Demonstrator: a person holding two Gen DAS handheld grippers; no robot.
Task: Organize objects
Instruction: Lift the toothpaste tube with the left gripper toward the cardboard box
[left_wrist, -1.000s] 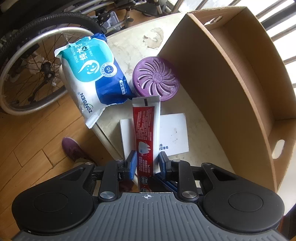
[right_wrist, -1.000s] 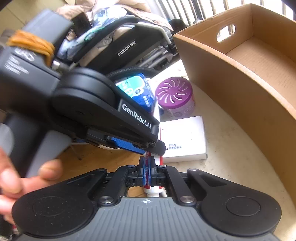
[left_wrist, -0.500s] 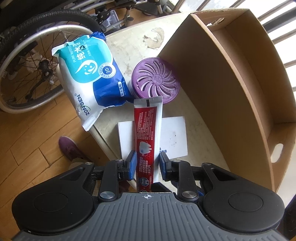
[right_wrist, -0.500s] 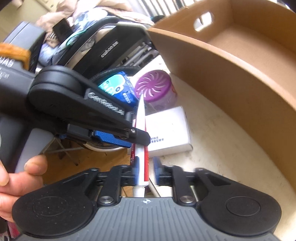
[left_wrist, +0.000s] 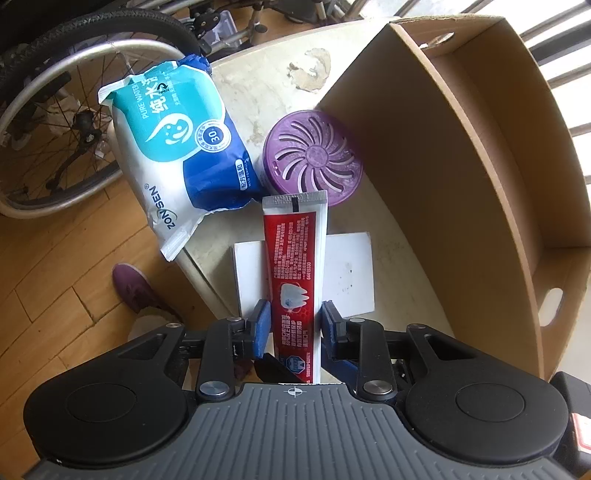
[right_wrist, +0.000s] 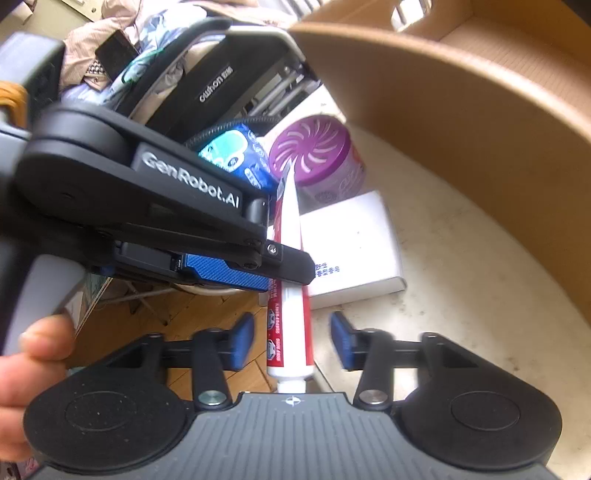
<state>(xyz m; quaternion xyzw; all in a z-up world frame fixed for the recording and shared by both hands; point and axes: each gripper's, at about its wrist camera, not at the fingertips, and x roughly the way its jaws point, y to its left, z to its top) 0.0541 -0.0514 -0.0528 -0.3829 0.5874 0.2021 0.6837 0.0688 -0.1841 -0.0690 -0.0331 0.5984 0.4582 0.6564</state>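
Left of the left gripper's (left_wrist: 293, 326) fingers and farther out lies a wet-wipes pack (left_wrist: 181, 136), teal, blue and white, printed "PURE WATER", "OPEN", "30" and "ZONSEN" along its white edge; it overhangs the edge of the pale table (left_wrist: 258, 85). Behind it stands a spoked wheel (left_wrist: 48, 122), and a purple shoe (left_wrist: 131, 286) rests on the wood floor below.

Straight ahead, the left gripper is clamped on a red-and-white toothpaste tube (left_wrist: 295, 273). Its blue pads press both edges near the lower part, and the crimped end points away from the fingers. The tube carries a tooth picture, small print too fine to read and the digits "6441530". Under the tube lies a flat white box (left_wrist: 351, 273). Just past the crimp sits a round purple air freshener (left_wrist: 314, 155) with a swirl-slotted lid.

Right of the fingers stands an open cardboard box (left_wrist: 461, 184) with cut-out handles; the part of its inside that shows holds nothing.

In the right wrist view, the left gripper's arm reads "GenRobot.AI", and a dark case behind reads "oukon" or similar. The right gripper (right_wrist: 291, 341) has its fingers on either side of the tube's cap end, closing but not touching it. A hand (right_wrist: 29, 373) shows at the left edge.
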